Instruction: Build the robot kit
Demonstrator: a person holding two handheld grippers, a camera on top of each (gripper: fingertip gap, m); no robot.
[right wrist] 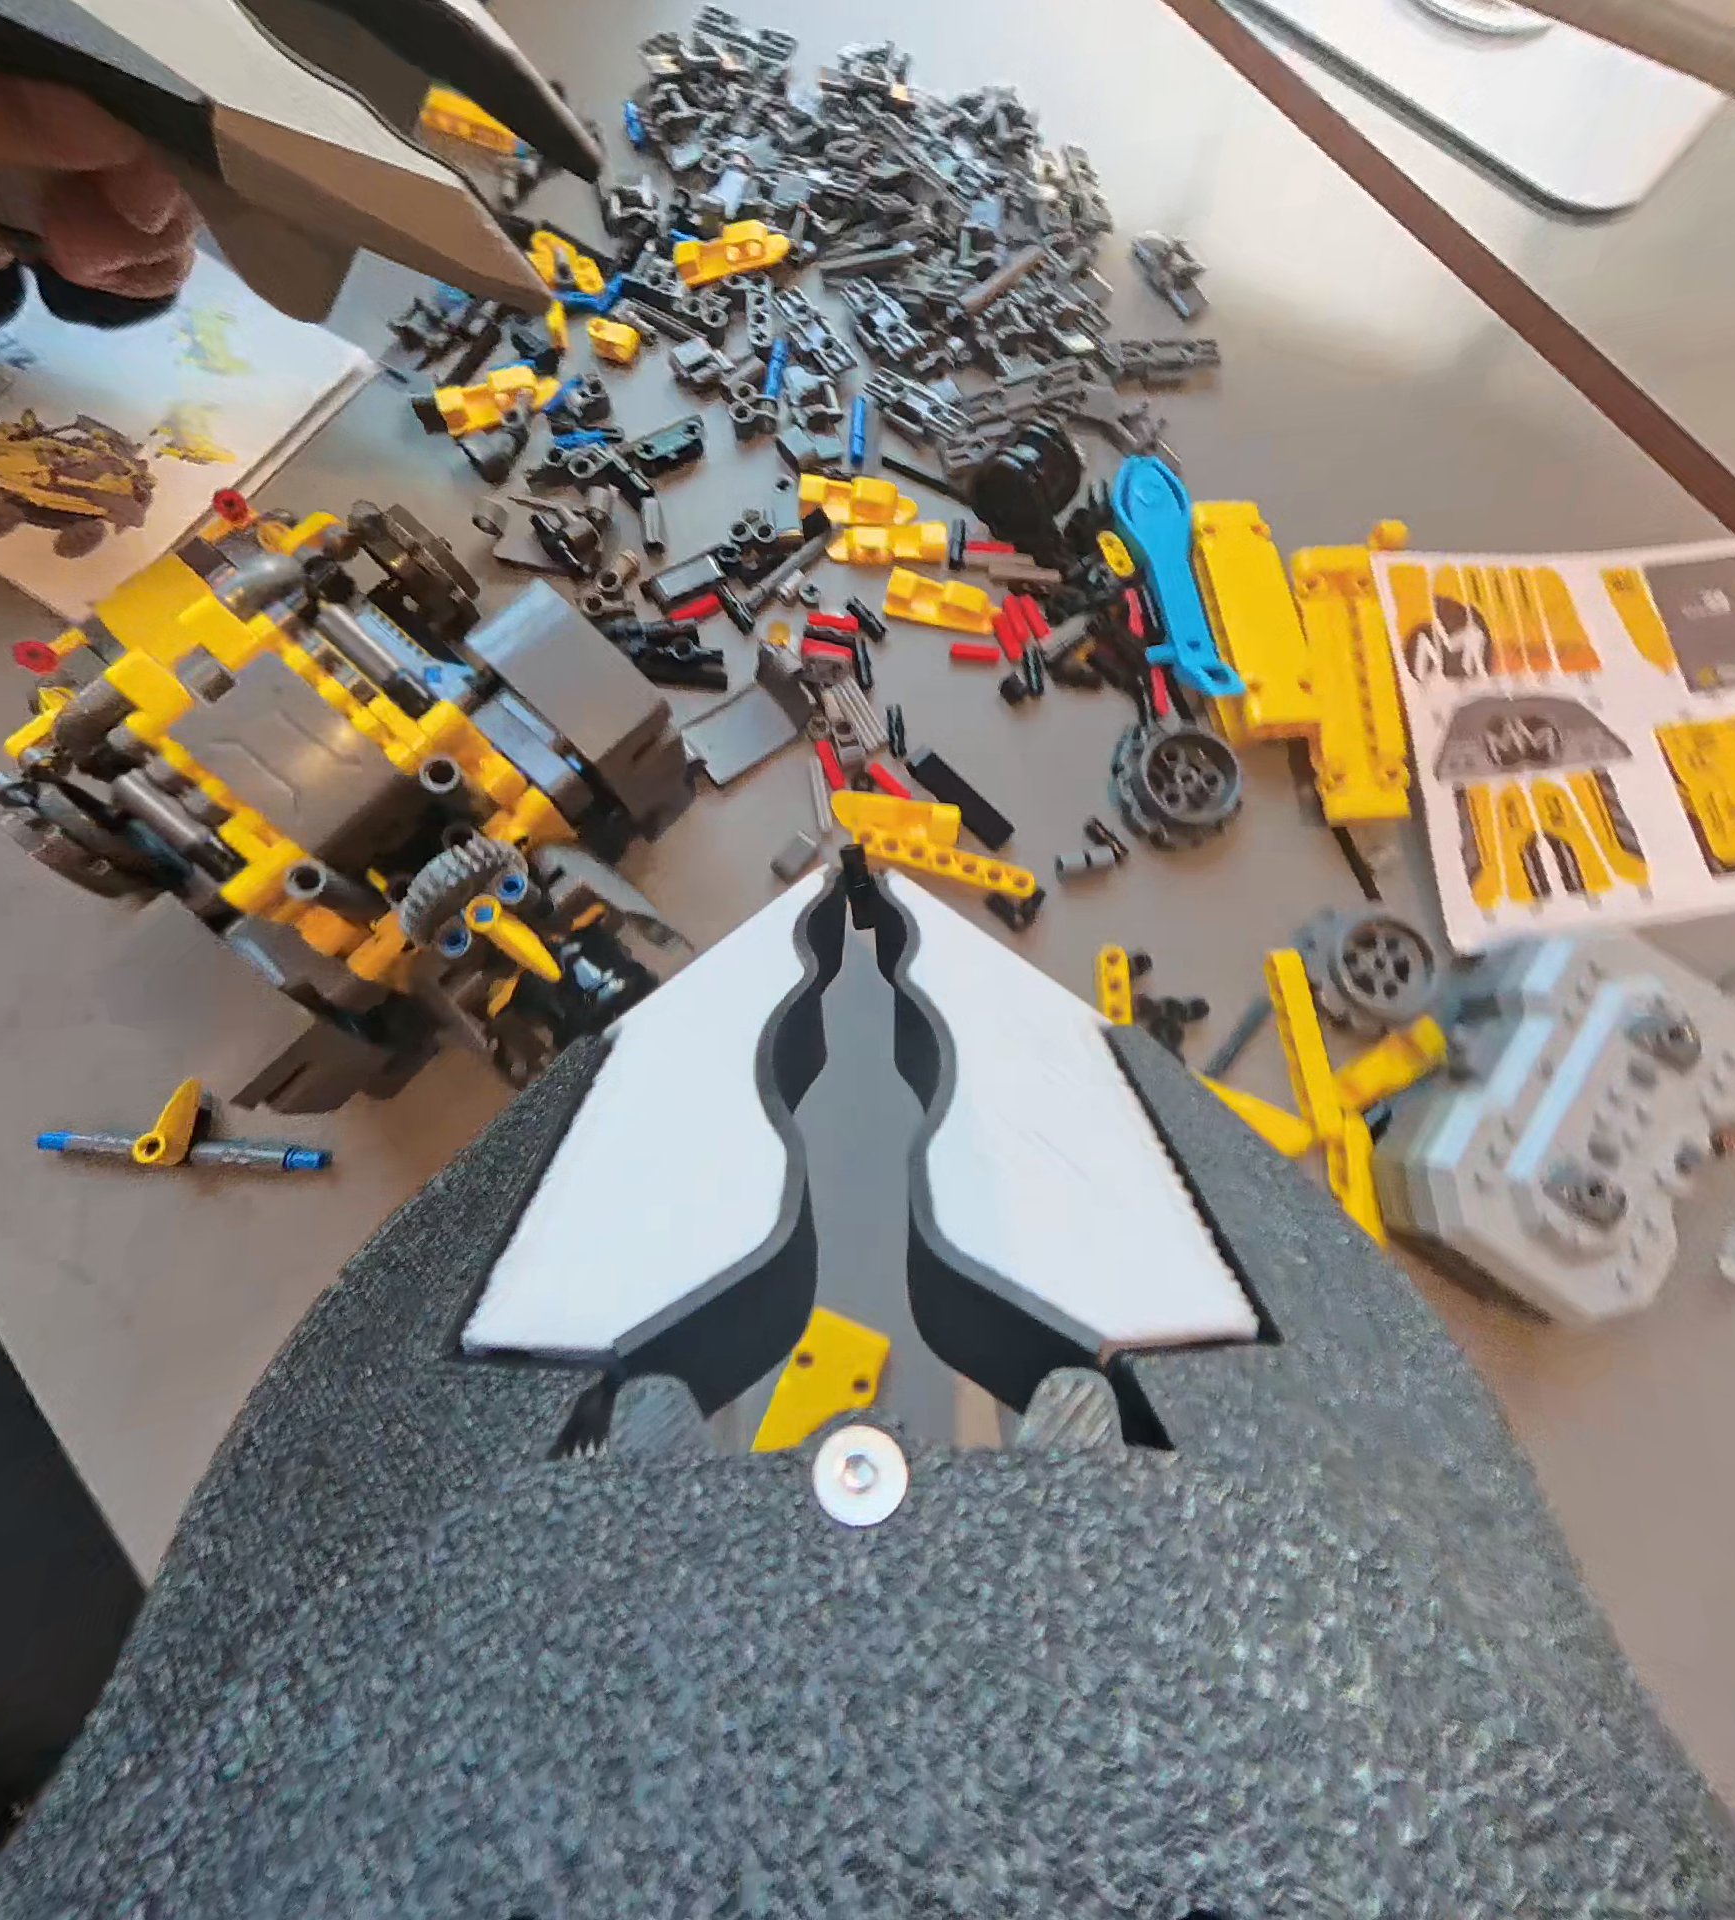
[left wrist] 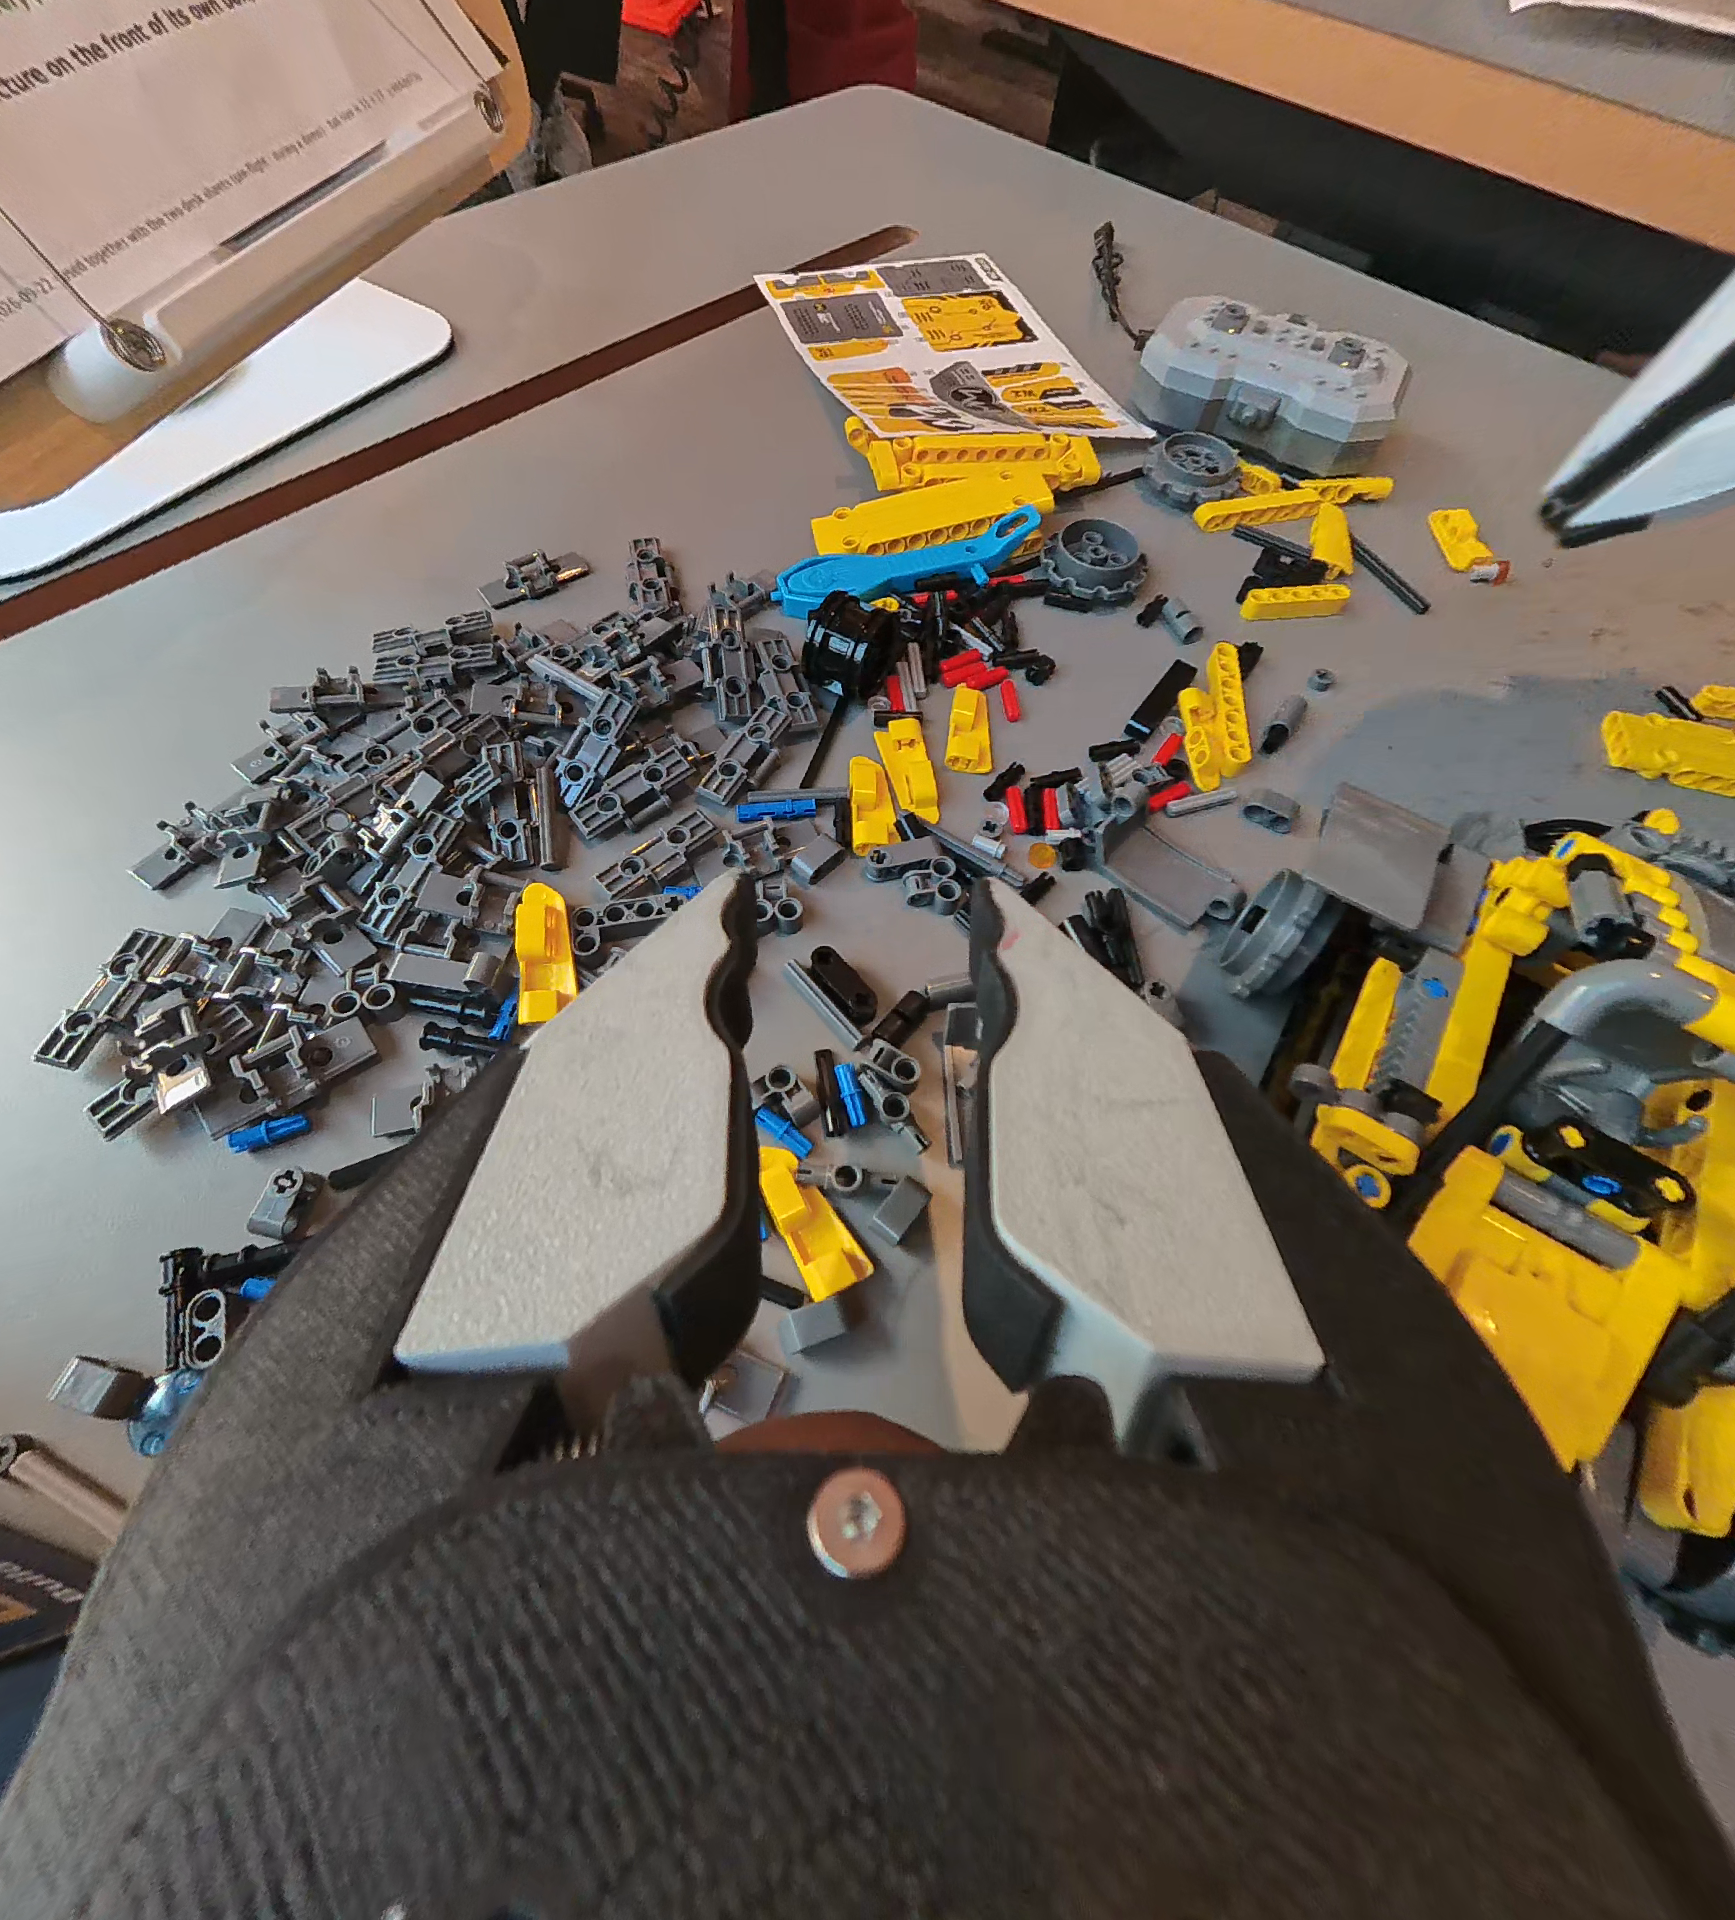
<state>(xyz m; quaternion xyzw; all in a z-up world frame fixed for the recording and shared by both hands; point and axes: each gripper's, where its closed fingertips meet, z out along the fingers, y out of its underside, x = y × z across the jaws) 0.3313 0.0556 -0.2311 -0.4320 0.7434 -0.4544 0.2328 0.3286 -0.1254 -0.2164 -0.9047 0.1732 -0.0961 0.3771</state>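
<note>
My left gripper (left wrist: 858, 906) is open and empty, hovering low over loose small pieces: black and blue pins, grey connectors and a yellow panel (left wrist: 809, 1226). It also shows at the top left of the right wrist view (right wrist: 395, 187), held by a hand. My right gripper (right wrist: 856, 902) is shut on a small black pin (right wrist: 855, 871) that sticks out past its fingertips, above a yellow holed beam (right wrist: 930, 847). The right gripper shows at the upper right of the left wrist view (left wrist: 1569, 514). A partly built yellow and grey vehicle (left wrist: 1528, 1101) (right wrist: 323, 748) stands beside both.
On the grey table (left wrist: 634, 343) lie a heap of dark grey track links (left wrist: 427, 810) (right wrist: 894, 208), a blue separator tool (left wrist: 904, 566) (right wrist: 1169, 566), a sticker sheet (left wrist: 946, 343) (right wrist: 1621, 717), a grey battery box (left wrist: 1268, 379) (right wrist: 1569, 1132), an open instruction booklet (right wrist: 115, 436) and a white document stand (left wrist: 167, 312). One gripper's finger ends stand about 20 cm off the other's.
</note>
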